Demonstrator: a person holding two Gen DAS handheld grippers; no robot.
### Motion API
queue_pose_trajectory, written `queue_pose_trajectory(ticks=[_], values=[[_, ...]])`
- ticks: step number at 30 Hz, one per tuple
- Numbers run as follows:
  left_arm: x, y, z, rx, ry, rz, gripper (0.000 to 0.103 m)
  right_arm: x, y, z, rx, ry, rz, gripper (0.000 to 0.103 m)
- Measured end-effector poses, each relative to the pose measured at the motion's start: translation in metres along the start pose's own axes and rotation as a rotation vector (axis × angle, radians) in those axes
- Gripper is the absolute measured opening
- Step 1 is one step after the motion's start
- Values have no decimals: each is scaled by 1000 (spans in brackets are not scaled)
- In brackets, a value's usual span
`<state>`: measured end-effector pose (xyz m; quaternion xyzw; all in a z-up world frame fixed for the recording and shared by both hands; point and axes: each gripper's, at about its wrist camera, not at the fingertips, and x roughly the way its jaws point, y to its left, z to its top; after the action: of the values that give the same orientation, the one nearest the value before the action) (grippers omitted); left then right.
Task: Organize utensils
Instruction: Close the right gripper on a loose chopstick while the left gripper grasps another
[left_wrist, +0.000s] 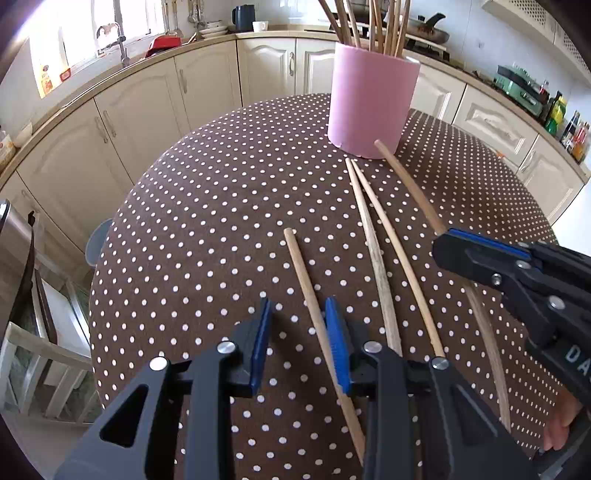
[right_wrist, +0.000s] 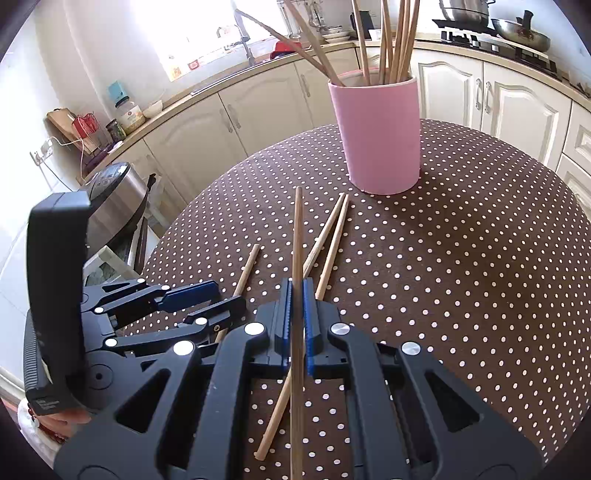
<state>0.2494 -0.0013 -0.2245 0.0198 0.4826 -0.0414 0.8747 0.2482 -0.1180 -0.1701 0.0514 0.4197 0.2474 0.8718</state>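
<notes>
Right hand-held gripper (right_wrist: 295, 314): jaws narrowed tight on one wooden chopstick (right_wrist: 297, 236), which runs forward between the blue pads and points toward the pink holder; seen from the left wrist view as a black body at the right edge (left_wrist: 448, 236) with the stick projecting ahead of it.
Held chopstick: its tip sits just short of the base of the holder (left_wrist: 384, 147), raised off the cloth at the front.
Left hand-held gripper (left_wrist: 299, 332): jaws wide apart, gripping nothing; it hovers low over the worktop with a loose chopstick (left_wrist: 306, 288) lying on the cloth between its fingers, close against the right blue pad (left_wrist: 338, 343).
Other loose chopsticks: a pair (left_wrist: 369, 214) lies on the cloth just right of that one, their far ends touching near the holder and spreading apart toward the camera.
Pink holder (right_wrist: 380, 136): an upright cylinder at the far side of the worktop, with a bunch of wooden chopsticks (right_wrist: 395, 40) standing in it, some leaning left.
Worktop (left_wrist: 207, 206): round, covered in a brown cloth with white dots.
Background: cream kitchen cabinets (left_wrist: 155, 96) curve behind the worktop.
</notes>
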Motion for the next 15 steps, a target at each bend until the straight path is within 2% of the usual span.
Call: queue_pose_trajectory(ticks=[2, 3, 4, 10, 15], values=[[4, -3, 7, -1, 1, 13, 23, -1, -1, 0, 3, -3, 0, 6], [5, -3, 8, -1, 0, 19, 14, -1, -1, 1, 6, -4, -1, 6], [7, -5, 12, 1, -2, 26, 10, -1, 0, 1, 8, -5, -2, 6], [6, -6, 19, -12, -24, 7, 6, -7, -3, 2, 16, -19, -8, 6], [-21, -1, 24, -20, -96, -26, 6, -21, -3, 4, 25, -46, -13, 6]])
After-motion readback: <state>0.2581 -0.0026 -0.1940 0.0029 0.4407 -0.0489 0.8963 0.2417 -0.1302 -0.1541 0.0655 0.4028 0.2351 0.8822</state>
